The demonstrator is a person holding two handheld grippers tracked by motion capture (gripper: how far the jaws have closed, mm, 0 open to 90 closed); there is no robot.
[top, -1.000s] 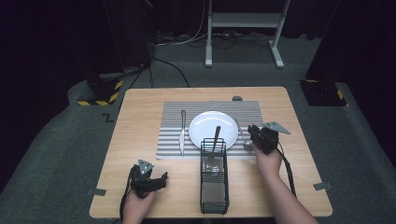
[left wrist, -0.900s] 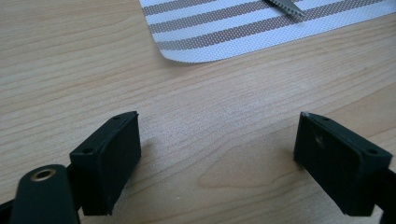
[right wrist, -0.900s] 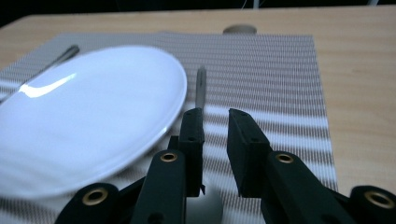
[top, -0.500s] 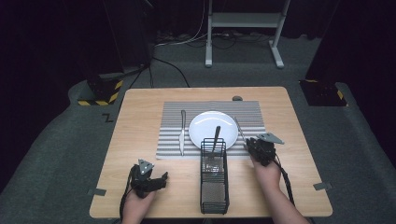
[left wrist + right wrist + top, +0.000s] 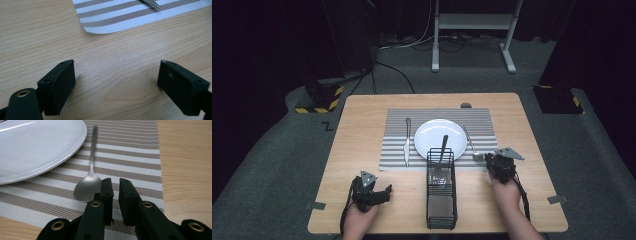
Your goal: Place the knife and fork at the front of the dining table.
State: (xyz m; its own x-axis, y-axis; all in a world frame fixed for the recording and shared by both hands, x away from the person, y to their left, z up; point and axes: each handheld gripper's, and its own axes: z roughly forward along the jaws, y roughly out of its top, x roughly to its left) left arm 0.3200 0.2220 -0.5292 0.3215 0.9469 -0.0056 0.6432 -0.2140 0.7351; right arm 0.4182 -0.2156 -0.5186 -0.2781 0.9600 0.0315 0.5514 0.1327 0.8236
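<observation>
**Right gripper drawing back to the placemat's near right corner**

The right gripper (image 5: 498, 165) is sitting at the near right corner of the striped placemat (image 5: 439, 125), nearer the person than it was a second ago, when it was reaching further over the mat beside the plate (image 5: 439, 136). In the right gripper view its jaws are standing almost pressed together with only a thin slit between them, and nothing is lying in that slit. The spoon (image 5: 89, 183) is lying on the mat just to the left of those jaws, bowl toward the camera and handle running away along the plate's (image 5: 37, 147) edge; the left jaw's tip is standing right beside the bowl, though whether it is touching cannot be told.

The left gripper (image 5: 374, 192) is resting at the near left of the wooden table (image 5: 362, 115), in the same spot as in both earlier frames. Its jaws are spread wide over bare wood in the left gripper view, with the placemat's (image 5: 130, 15) rounded corner lying beyond them and a serrated knife tip (image 5: 150, 3) lying on the stripes at the top edge.

Between the two hands the black wire caddy (image 5: 441, 187) is standing unmoved, with a utensil handle (image 5: 443, 147) rising from its far end over the plate. The knife (image 5: 407, 140) is lying on the mat left of the plate, as before.
</observation>
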